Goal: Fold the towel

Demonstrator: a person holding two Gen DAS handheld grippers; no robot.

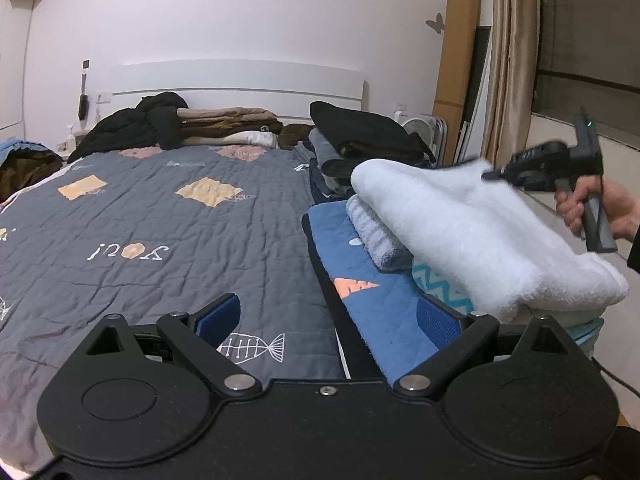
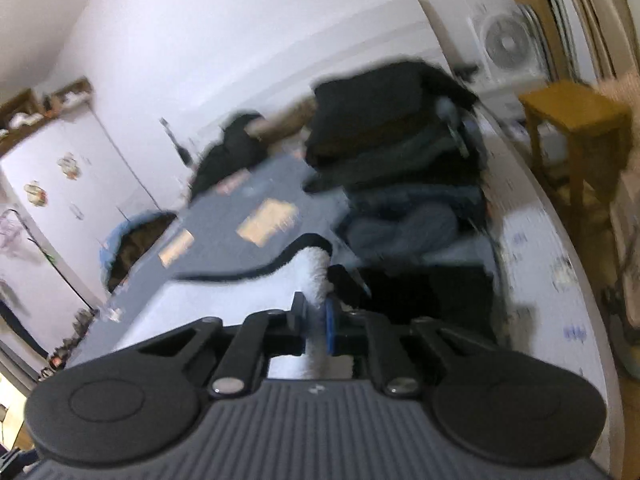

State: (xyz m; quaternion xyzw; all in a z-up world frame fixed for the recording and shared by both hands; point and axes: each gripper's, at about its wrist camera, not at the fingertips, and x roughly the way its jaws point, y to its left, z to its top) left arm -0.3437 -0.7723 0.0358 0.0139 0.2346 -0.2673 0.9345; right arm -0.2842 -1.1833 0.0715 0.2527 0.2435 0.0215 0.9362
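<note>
Above the bed (image 1: 160, 208), my right tool (image 2: 316, 314) pinches the white towel's (image 1: 460, 224) edge, while my left tool (image 1: 332, 320) hangs spread, empty.

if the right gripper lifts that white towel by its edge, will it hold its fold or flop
Likely flop: the white towel already drapes and sags over the stack. Probably light, fluffy pile. The right gripper, shut on its edge, should hold; terry isn't slippery.
</note>
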